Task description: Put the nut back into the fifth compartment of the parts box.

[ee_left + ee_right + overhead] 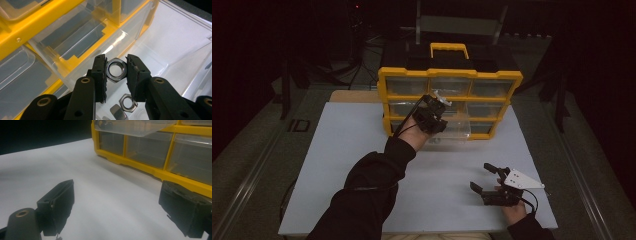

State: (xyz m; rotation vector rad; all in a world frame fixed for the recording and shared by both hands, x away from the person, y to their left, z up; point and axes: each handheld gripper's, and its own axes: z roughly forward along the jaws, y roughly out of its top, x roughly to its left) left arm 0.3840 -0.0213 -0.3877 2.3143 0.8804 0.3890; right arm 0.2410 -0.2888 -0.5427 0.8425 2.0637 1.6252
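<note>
Now the left gripper [116, 71] has its jaws clamped on a hex nut [116, 70], held over the open clear drawer [160, 45] of the yellow organizer [447, 75]. Two more nuts [128, 103] lie in the drawer below. Nut: steel, small, stiff, likely slick; grip sits on opposite flats, the best hold, since corners would let it twist. Right gripper [490, 181] rests on the white table [352, 150], jaws wide apart, nothing between.
</note>
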